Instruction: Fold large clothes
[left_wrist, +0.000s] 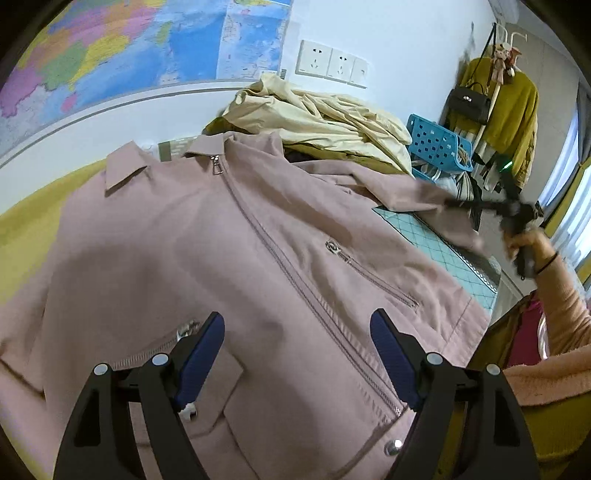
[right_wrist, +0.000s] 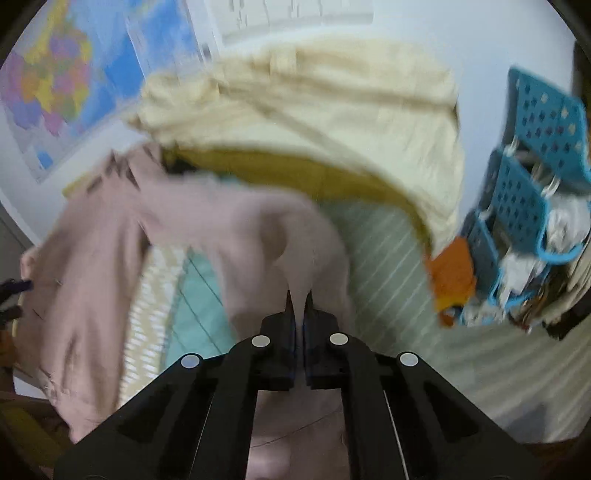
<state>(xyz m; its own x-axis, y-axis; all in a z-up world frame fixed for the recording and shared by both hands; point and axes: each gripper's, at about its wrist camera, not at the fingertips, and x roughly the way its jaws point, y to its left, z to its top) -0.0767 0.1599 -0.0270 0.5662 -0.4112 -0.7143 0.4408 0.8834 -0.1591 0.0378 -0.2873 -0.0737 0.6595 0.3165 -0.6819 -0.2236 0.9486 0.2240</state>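
Risk, first: your right gripper (right_wrist: 300, 295) is clamped on only a thin pinch of the pink jacket's (left_wrist: 229, 258) sleeve (right_wrist: 258, 236). A quick pull could slip the cloth out, or drag the whole jacket askew across the table (left_wrist: 443, 240).

Risk, second: the cream garment (left_wrist: 321, 118) is heaped at the far edge, just beside the collar (left_wrist: 207, 147). A wide swing of the sleeve could catch it, or the blue basket (left_wrist: 436, 144) near the far right corner.

Jacket: front up, zipped, collar toward the wall, hem toward you; right sleeve lifted off the table.

Left gripper (left_wrist: 297, 354): jaws wide apart, grasping nothing, hovering over the lower front, tilted down toward it.

Right hand (left_wrist: 524, 247): out past the table's right edge, gripper angled down, sleeve stretched from its tips.
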